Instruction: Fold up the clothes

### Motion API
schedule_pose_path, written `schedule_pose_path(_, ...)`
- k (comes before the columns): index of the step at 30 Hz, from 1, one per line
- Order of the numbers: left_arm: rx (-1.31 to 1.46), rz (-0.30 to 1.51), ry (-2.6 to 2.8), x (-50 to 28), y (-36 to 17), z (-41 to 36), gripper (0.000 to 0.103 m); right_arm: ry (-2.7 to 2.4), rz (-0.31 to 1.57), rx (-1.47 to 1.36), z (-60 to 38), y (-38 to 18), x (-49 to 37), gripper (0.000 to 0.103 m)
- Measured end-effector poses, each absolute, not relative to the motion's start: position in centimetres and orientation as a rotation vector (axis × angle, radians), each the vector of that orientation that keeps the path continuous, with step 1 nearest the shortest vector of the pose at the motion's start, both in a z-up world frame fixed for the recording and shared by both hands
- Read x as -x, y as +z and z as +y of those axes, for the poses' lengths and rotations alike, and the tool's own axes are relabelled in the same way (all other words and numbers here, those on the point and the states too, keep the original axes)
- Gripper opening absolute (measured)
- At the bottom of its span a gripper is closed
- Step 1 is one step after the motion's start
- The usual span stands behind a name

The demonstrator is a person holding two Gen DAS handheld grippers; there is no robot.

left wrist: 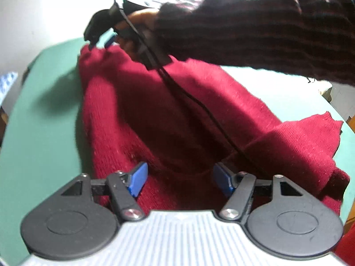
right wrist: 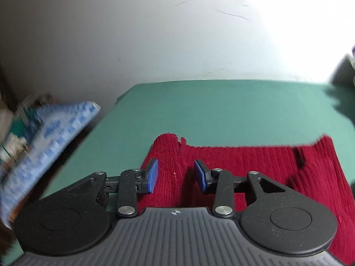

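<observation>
**Red sweater spread on green table**

Dark red knitted sweater lying rumpled across green table top, hem near the far edge. Left gripper spread wide above near folds, gripping nothing. Right gripper parted, empty, at far corner of the sweater, held by dark-sleeved hand.

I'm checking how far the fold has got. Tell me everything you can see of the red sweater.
The red sweater is a dark red ribbed knit, lying rumpled on the green table, one part spreading toward the right. The open right gripper hovers at its far corner; whether it touches is unclear. The open left gripper is over its near part. A black cable trails across it.
</observation>
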State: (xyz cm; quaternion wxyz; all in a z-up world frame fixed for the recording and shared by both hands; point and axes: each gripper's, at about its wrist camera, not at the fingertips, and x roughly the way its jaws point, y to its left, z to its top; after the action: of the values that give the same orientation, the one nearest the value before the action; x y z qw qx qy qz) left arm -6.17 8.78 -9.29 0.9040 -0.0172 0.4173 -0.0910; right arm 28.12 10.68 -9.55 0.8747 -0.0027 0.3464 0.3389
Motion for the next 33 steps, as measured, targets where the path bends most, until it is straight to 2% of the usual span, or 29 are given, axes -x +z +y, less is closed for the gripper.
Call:
schedule_pose_path(4, 0.057, 0.867, -0.199, 6.7, -9.4, 8.0, 0.074, 0.698, 0.678, 0.038, 11.8, -10.6, -27.9, 0.039)
schedule_pose_path(5, 0.068, 0.867, -0.202, 6.8, -9.5, 7.8, 0.077, 0.694, 0.667, 0.044, 11.9, -10.8, -27.8, 0.033)
schedule_pose_path(6, 0.071, 0.866, -0.207, 7.0, -9.7, 7.5, 0.078, 0.693, 0.658, 0.037, 11.8, -10.6, -27.9, 0.013)
schedule_pose_path(7, 0.071, 0.864, -0.214, 7.1, -9.8, 7.1, 0.079, 0.692, 0.649, 0.031, 11.6, -10.5, -27.9, 0.007)
schedule_pose_path(15, 0.117, 0.840, -0.225, 8.6, -10.8, 6.8, 0.079, 0.588, 0.610, -0.105, 8.6, -9.6, -29.1, 0.005)
schedule_pose_path(20, 0.078, 0.834, -0.215, 9.3, -10.8, 6.2, 0.079, 0.528, 0.659, -0.028, 8.3, -11.2, -30.4, 0.004)
schedule_pose_path(22, 0.073, 0.841, -0.215, 9.2, -10.6, 6.1, 0.079, 0.541, 0.643, 0.022, 8.1, -10.9, -29.9, 0.008)
schedule_pose_path(23, 0.072, 0.845, -0.215, 9.2, -10.4, 6.2, 0.079, 0.542, 0.629, 0.008, 7.6, -10.3, -29.7, 0.018)
schedule_pose_path(24, 0.073, 0.844, -0.211, 9.1, -10.1, 6.4, 0.076, 0.542, 0.615, -0.006, 7.0, -9.7, -29.5, 0.022)
schedule_pose_path(27, 0.091, 0.818, -0.196, 9.3, -9.0, 7.3, 0.072, 0.577, 0.602, -0.054, 5.3, -7.4, -29.3, 0.024)
schedule_pose_path(33, 0.131, 0.803, -0.171, 10.6, -8.2, 9.6, 0.074, 0.788, 0.836, -0.085, 2.5, -5.8, -27.5, 0.025)
